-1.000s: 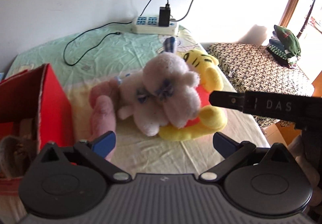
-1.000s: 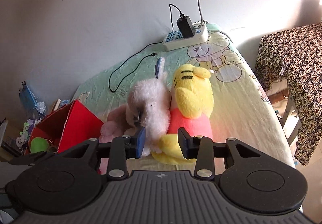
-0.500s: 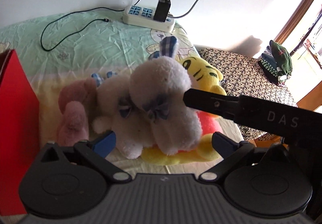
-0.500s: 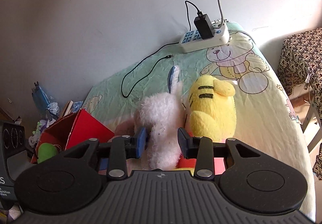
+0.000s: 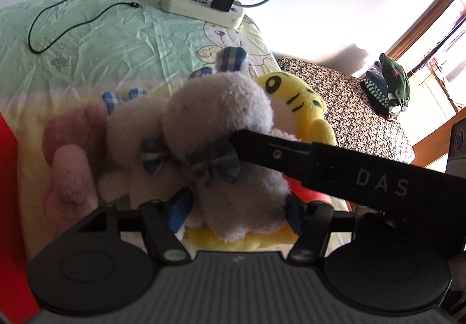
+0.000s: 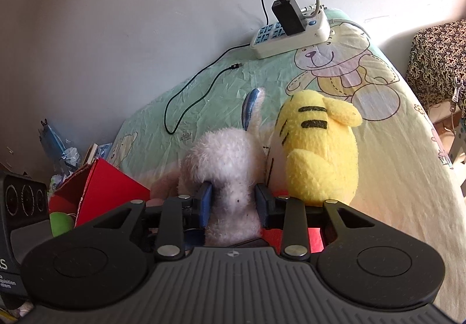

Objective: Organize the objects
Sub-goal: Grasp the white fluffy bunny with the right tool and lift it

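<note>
Both grippers pinch the white plush rabbit point(image 5: 221, 132). The left gripper point(image 5: 237, 209) fingers squeeze its body; the right gripper point(image 6: 234, 201) fingers clamp it beside the yellow tiger plush point(image 6: 320, 149).

My left gripper point(image 5: 237, 209) is matte black, its ribbed grey deck flanked by two round discs, silver screws at the linkages and blue pads point(image 5: 180, 206). My right gripper point(image 6: 234, 203) matches, lettered "DAS" in white.
</note>
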The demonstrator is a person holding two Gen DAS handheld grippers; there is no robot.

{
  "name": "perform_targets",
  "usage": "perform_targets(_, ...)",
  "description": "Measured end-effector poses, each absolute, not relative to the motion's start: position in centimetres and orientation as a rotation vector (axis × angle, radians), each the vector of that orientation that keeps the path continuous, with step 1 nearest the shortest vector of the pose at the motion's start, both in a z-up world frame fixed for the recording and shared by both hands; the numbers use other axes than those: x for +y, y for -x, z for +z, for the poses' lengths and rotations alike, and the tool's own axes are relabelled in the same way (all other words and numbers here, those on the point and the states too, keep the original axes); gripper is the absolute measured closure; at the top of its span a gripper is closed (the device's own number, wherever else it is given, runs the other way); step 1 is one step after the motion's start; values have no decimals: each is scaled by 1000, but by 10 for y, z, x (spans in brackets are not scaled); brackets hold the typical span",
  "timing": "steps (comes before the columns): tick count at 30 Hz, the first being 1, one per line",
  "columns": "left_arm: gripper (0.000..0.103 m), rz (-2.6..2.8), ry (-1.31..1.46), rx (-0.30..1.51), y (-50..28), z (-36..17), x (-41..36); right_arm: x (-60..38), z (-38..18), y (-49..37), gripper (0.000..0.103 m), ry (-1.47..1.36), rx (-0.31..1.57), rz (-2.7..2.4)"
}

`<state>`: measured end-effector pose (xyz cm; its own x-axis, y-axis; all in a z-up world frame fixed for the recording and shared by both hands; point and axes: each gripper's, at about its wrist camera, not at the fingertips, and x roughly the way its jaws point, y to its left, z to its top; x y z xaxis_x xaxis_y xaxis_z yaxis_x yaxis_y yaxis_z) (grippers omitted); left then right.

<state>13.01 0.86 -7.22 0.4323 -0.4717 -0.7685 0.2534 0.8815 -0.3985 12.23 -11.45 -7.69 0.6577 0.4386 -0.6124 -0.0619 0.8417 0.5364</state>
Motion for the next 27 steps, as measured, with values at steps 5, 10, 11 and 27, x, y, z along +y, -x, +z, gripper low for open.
perform_targets(5, 49, -455, 199, 1011, -126, -65, 7, -111, -70, -112, 76, -505, 806, 326)
perform_targets(10, 50, -446, 172, 996, -110, -54, 12, -107, -62, -99, 77, -507, 809, 350)
perform_targets(11, 50, -444, 161, 992, -106, -52, 12, -105, -60, -95, 77, -505, 809, 357)
perform_targets(27, 50, -368, 61, 931, -25, -25, 19, -75, -38, -41, 77, -431, 798, 434)
